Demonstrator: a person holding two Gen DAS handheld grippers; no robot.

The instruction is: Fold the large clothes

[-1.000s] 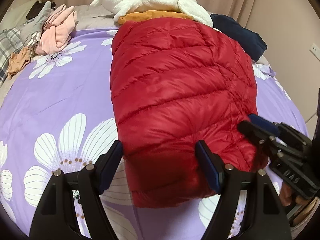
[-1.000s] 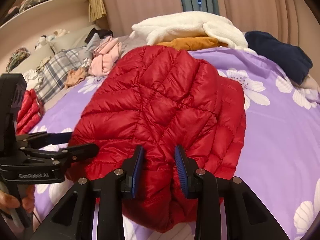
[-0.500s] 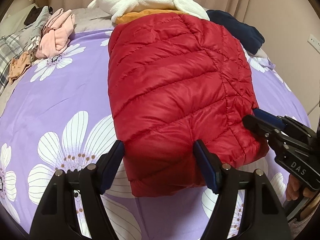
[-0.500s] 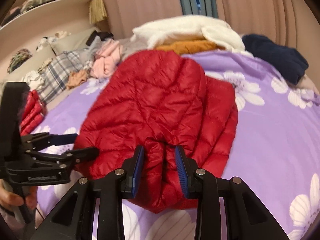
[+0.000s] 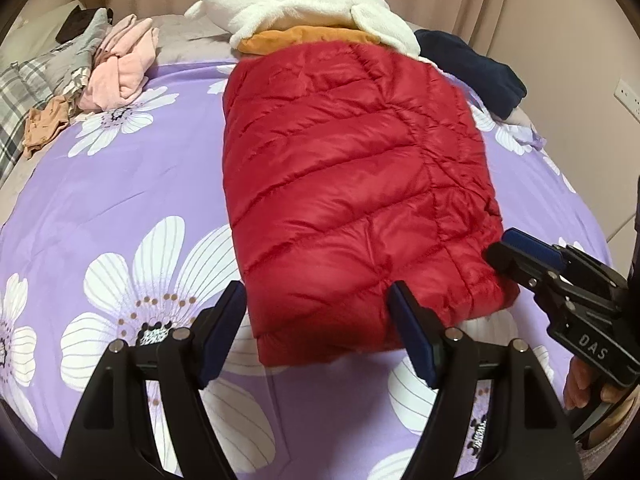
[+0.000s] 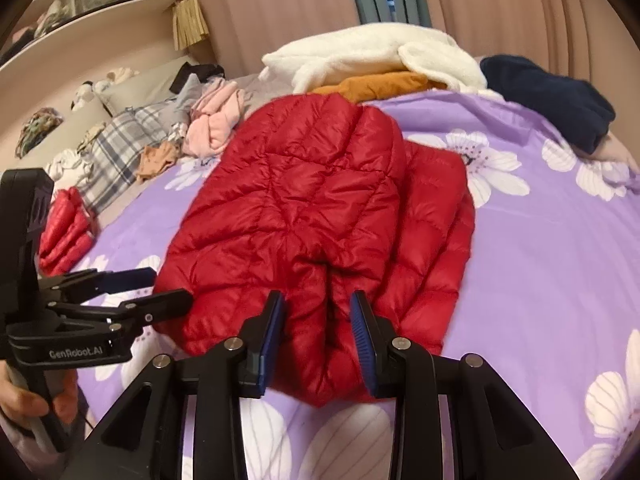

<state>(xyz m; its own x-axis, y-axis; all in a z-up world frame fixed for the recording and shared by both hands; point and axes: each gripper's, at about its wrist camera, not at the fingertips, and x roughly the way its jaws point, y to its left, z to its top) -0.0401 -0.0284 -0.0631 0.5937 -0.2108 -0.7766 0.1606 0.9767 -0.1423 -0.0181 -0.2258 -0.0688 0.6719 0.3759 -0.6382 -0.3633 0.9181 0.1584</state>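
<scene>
With the red down jacket (image 5: 352,184) lying folded on the bed (image 5: 120,208), the right gripper (image 6: 318,344) pinches its near hem while the left gripper (image 5: 316,332) is opening astride it, so lift both corners evenly.

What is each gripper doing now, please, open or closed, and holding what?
Left gripper: jaws opening, straddling the red jacket at its near edge, not pinching it.
Right gripper: closed on a fold of the red jacket.
</scene>
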